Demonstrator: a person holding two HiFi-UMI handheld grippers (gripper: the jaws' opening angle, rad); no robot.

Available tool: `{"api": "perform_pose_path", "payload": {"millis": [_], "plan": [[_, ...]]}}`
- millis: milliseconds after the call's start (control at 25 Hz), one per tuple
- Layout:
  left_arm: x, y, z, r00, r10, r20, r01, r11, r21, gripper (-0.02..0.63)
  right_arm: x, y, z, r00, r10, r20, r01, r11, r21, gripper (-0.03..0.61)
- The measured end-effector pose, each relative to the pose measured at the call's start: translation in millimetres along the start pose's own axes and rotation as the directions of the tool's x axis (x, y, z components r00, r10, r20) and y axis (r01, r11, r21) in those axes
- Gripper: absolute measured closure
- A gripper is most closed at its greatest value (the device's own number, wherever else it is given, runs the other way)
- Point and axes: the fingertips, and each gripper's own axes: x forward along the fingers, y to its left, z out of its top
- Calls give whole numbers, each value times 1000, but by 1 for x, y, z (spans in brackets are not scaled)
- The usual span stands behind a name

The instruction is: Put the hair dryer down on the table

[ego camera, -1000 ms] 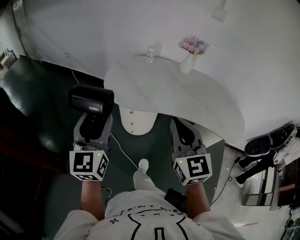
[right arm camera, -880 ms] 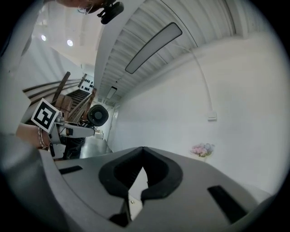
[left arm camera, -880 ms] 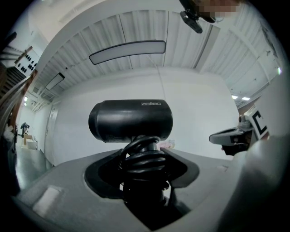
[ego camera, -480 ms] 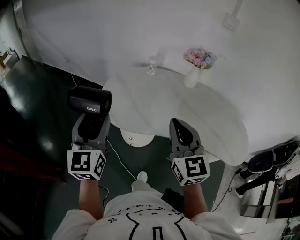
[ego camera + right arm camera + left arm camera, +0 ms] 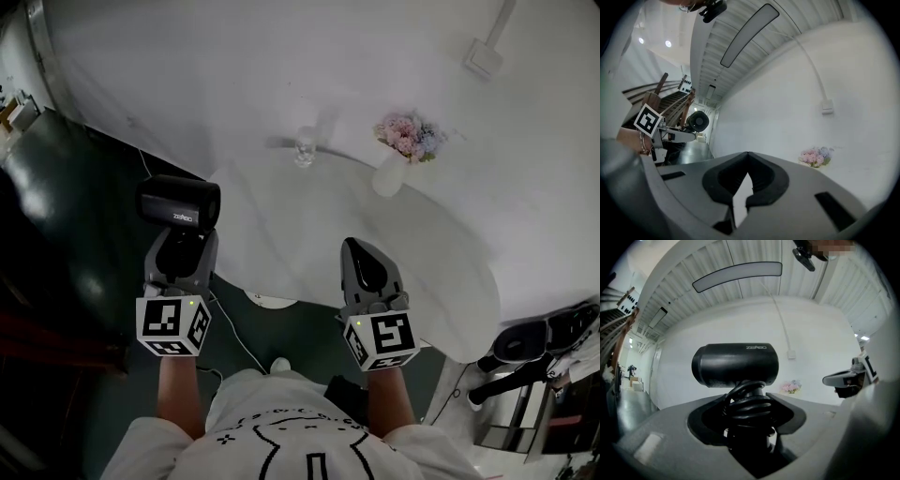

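The left claw (image 5: 747, 414) had its jaws clamped on the handle of the black hair dryer (image 5: 736, 365), with the cord (image 5: 749, 404) looped round it. The barrel sat sideways just above the jaws. Behind were a white wall (image 5: 693, 343), some pink flowers (image 5: 790, 387), and the right claw (image 5: 830, 379) poking in from the right.

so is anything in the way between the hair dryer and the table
Nothing visible. The hair dryer, held in the left gripper, hangs just off the table's left edge, and the tabletop beside it is bare. The glass and the flower vase stand at the far side, well clear.
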Motion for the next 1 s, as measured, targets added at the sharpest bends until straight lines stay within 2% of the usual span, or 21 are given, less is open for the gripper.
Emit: {"api": "perform_pose_path", "payload": {"millis": [280,600,1000], "plan": [[30,19,-13,999,4,-41,-3,1000,8,362,30,1,-11,999,15,-37,-15,1000,1,581],[78,42,-44,989,-77,-124,78,997,2,362,75,5,-27,996,-24,-88,27,999,30,581],[151,76,-97,945,-191,-265,184,982,-50,362,147,9,-40,983,-91,-161,98,995,37,581]]}}
